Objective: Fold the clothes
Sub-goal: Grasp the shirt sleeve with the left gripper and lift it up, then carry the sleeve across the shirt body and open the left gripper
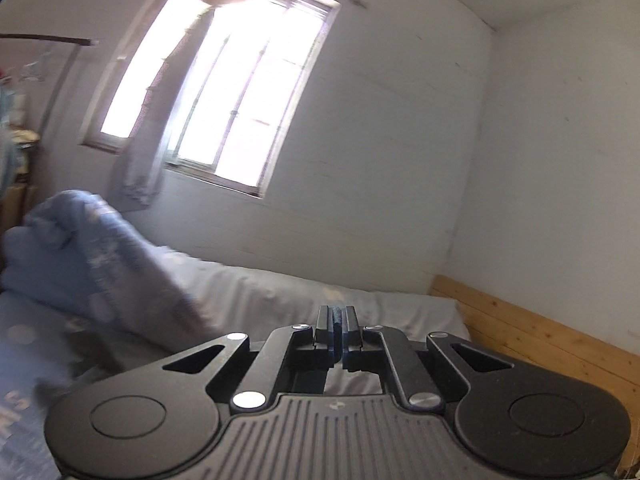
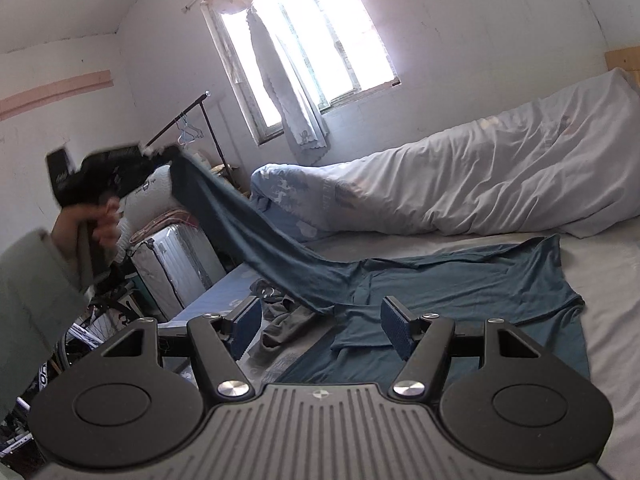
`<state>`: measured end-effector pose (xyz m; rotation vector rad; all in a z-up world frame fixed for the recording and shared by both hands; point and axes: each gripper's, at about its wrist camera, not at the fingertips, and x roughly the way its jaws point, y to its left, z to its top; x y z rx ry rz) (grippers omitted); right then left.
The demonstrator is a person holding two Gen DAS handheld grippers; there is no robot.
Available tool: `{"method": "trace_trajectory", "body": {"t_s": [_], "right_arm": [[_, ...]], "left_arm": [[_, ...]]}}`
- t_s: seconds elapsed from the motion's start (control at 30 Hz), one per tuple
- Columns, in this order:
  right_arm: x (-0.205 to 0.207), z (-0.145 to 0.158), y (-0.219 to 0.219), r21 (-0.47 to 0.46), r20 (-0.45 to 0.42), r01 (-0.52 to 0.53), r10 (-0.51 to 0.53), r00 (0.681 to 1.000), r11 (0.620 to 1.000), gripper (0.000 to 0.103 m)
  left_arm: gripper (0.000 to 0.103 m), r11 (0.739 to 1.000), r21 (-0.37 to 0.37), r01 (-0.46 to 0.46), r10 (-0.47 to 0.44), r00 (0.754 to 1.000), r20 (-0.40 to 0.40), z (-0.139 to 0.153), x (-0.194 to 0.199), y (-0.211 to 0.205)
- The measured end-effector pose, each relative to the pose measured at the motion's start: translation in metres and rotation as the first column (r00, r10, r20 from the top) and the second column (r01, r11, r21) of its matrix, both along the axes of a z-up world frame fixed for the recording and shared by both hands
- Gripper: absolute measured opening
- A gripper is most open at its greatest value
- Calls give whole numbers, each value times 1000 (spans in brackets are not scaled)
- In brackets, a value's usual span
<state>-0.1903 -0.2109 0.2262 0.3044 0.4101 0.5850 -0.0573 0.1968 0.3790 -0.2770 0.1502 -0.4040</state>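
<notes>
Right wrist view shows the dark teal garment [image 2: 460, 284] spread on the bed [image 2: 612, 280] directly ahead of and below the right gripper [image 2: 320, 328], whose jaws stand wide with nothing between them; its near edge lies just under the fingertips. One long part of the garment, a sleeve or leg, I cannot say which, rises from the flat cloth up and away to the left, pulled taut to the left gripper [image 2: 160, 154], which is held high in a person's hand [image 2: 86, 222] and blurred. In the left wrist view the left gripper [image 1: 339, 330] has its jaws pinched together on a thin dark sliver of that cloth, aimed level at the wall beneath the window [image 1: 224, 92].

So the lifted strip's long axis runs from low, just ahead of the right tool, to high on its left. The flat body runs ahead and rightward, toward the rumpled duvet [image 2: 480, 176]. The right tool is much the nearer to it, and I would judge its coming grasp is a short reach forward and down.
</notes>
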Motion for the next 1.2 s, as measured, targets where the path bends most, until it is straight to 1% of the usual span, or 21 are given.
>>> {"method": "trace_trajectory", "body": {"t_s": [0.07,0.2,0.33,0.43,0.5,0.57,0.67,0.77,0.87,0.93,1.07,1.2], "right_arm": [[8,-4,-8,12,-1,8,-8,1000,1000,68],[26,-11,-30,39,-9,46,-46,999,998,68],[36,-20,-54,75,-18,77,-76,997,994,69],[42,-33,-69,110,-35,91,-87,996,990,70],[45,-44,-76,131,-56,98,-91,994,986,70],[48,-55,-82,143,-74,104,-94,993,984,70],[51,-70,-90,158,-101,109,-93,991,981,70],[52,-85,-98,170,-130,116,-94,987,979,70],[54,-97,-105,180,-157,121,-92,983,976,70],[54,-104,-109,189,-172,122,-89,981,974,70],[54,-113,-118,215,-190,139,-98,977,967,70],[53,-118,-128,236,-197,161,-115,974,958,70]], "left_arm": [[1,998,50,28,-29,1000,6,9,19,-32],[1,991,95,95,-98,995,18,21,46,-81],[1,976,138,166,-165,986,-20,16,67,-117],[1,962,188,198,-189,980,-64,0,82,-147],[1,953,200,226,-210,973,-98,-13,92,-169],[1,940,217,262,-237,962,-132,-29,102,-195],[2,914,243,324,-281,940,-193,-52,119,-236],[2,885,262,385,-318,910,-265,-87,135,-281],[2,855,296,425,-314,880,-357,-131,159,-330],[2,836,326,442,-302,866,-400,-157,173,-360],[2,821,333,463,-277,835,-476,-212,192,-407],[2,799,350,488,-271,813,-516,-250,208,-441]]}}
